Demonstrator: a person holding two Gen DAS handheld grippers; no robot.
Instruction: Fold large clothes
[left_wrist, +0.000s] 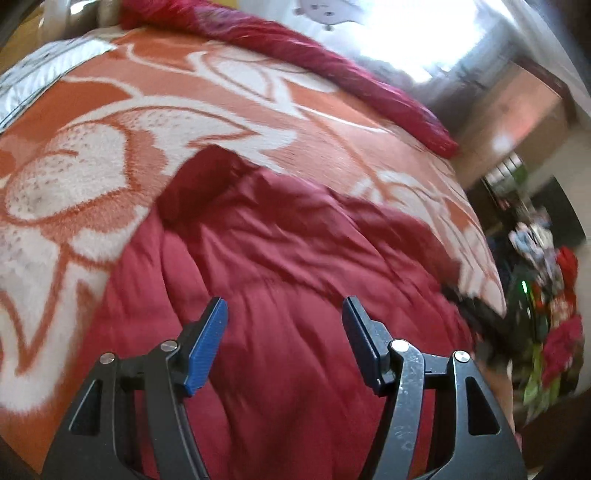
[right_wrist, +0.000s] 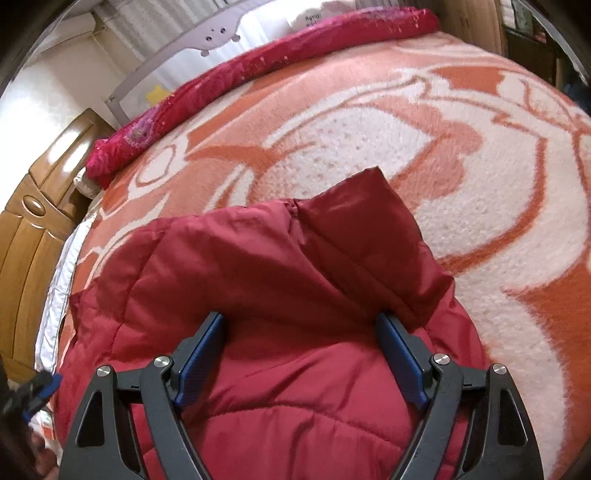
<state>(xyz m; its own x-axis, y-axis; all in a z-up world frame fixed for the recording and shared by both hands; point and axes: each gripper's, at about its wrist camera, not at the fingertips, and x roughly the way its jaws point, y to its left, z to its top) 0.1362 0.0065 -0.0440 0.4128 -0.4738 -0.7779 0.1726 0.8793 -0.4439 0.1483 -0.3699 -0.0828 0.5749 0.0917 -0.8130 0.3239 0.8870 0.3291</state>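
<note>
A dark red quilted puffer jacket lies spread on the bed; it also shows in the right wrist view, with a folded sleeve or hood part pointing away. My left gripper is open just above the jacket, holding nothing. My right gripper is open with its fingers low over the jacket, straddling the fabric below the folded part, jaws wide apart. The left wrist view is blurred by motion.
An orange and white flower-patterned blanket covers the bed. A red rolled quilt lies along the far side. A wooden cabinet stands at left. A pile of coloured clothes lies off the bed's edge.
</note>
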